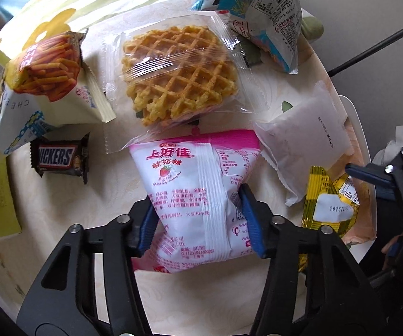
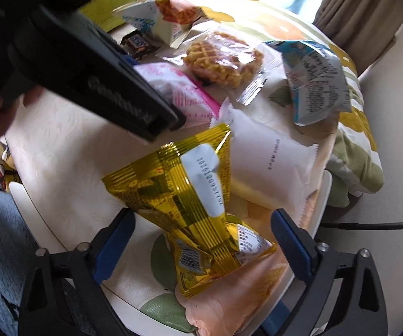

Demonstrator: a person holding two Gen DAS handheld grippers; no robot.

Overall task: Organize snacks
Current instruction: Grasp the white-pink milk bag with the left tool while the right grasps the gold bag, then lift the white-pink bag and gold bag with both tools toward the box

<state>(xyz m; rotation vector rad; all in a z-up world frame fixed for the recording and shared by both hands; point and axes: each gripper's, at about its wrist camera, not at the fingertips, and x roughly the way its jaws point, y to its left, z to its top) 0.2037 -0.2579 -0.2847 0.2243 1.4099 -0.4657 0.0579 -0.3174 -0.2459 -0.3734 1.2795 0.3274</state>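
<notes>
I have the left gripper [image 1: 201,221] closed on the pink candy bag [image 1: 198,196], its blue pads pressing into the crinkled sides low on the pack, which lies on the table [image 1: 109,184] just below the wrapped waffle [image 1: 181,75]. The right gripper [image 2: 201,238] stands open astride the yellow foil packet [image 2: 190,204], which lies near the table's edge, partly on the white packet [image 2: 271,156]; neither pad touches the foil yet.

To do this well, I judge the right jaws should close on the packet's puffy middle, not the loose crimped end, so it does not slip out. The pink bag looks soft, so I would lift it straight up and slowly, clear of the waffle's wrapper.

Both grippers point steeply down at the table, side by side, the left tool's body crossing the right camera's upper left.
</notes>
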